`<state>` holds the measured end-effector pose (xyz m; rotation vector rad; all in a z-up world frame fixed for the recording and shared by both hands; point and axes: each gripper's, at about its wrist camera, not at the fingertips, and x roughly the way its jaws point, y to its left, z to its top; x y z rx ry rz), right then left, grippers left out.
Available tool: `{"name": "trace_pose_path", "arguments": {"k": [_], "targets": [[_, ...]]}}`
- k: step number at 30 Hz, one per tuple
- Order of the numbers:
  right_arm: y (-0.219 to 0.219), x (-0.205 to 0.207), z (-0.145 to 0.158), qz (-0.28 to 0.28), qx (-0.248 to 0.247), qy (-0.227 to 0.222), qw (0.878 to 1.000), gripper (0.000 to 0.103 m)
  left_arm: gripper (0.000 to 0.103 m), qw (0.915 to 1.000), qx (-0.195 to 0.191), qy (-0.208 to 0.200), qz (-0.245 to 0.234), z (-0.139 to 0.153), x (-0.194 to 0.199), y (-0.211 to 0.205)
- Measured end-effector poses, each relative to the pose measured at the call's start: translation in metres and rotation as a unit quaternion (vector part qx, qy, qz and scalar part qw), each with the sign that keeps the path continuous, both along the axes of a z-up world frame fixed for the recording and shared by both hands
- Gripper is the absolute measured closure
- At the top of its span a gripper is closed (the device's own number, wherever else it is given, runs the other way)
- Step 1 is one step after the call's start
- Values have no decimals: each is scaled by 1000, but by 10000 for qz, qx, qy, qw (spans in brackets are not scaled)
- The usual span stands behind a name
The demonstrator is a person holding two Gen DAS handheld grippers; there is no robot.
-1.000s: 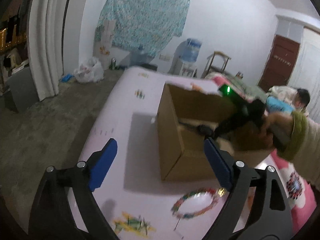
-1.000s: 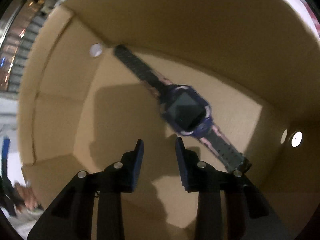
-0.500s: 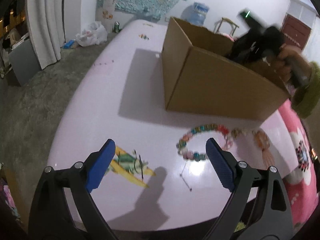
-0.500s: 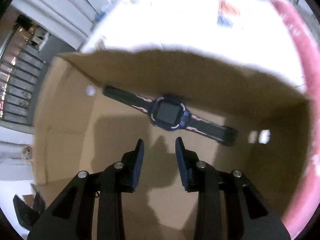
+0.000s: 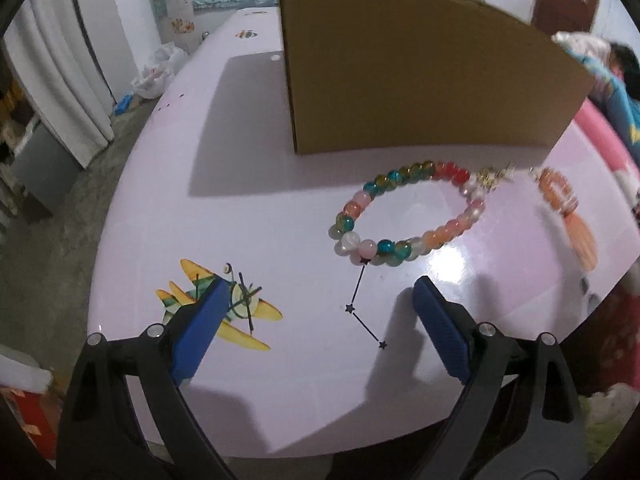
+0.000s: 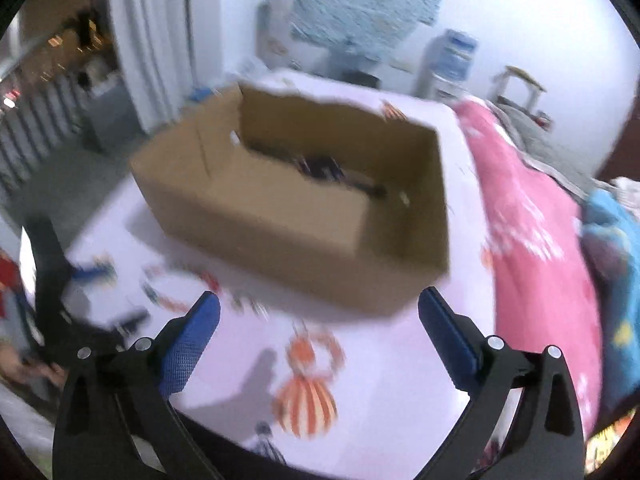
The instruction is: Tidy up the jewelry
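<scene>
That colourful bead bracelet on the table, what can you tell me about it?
The bracelet is a closed loop of round, glassy-looking beads in pink, peach, red, teal, amber and milky white. A small pale gold charm sits at its far right, beside an orange tassel piece. It lies flat on the glossy lilac table, just in front of the cardboard box and apart from it. Nothing grips it; the left gripper hovers open short of it.

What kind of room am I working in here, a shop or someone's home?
Most likely a home, probably a bedroom or living room. A pink blanket lies beside the table, a white curtain hangs at the left, and a water dispenser stands by the far wall.
</scene>
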<state>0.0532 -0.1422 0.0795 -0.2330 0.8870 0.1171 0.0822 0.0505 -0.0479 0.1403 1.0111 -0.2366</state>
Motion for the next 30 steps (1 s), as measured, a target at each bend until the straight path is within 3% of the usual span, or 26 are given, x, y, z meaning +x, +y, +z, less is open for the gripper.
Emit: {"name": "trace_pose_path", "arguments": {"k": [3,6,10,13,18,20,25,26,28,30], "targets": [[6,-31,-4,-64,19,-197,9998,6,8,10000,-15,49,-40,0,2,-1],[-3,-41,-10,235,830,-341,9957,6,8,9999,-46,76,-100,0,1,1],[-3,-23,-38,-3,1437,71,9896,6,7,9999,-32,87,-97,1,2,2],[-4,-5,-58,28,2561,451,9656,16,7,9999,29,117,-44,2,8,1],[8,17,-84,173,3437,1032,9332,39,7,9999,-35,38,-158,1,7,2],[13,25,-93,203,3676,1205,9219,44,7,9995,-58,47,-297,1,5,4],[19,41,-116,77,3773,1544,9131,47,8,9988,-116,-91,-458,2,2,11],[18,44,-121,-13,3777,1585,9122,54,9,9986,-199,-167,-457,3,0,14],[15,46,-123,-93,3811,1570,9111,55,11,9973,-492,-289,-464,6,-2,21],[17,46,-122,-135,3730,1516,9153,57,22,9948,-838,-357,-459,11,0,25]]}}
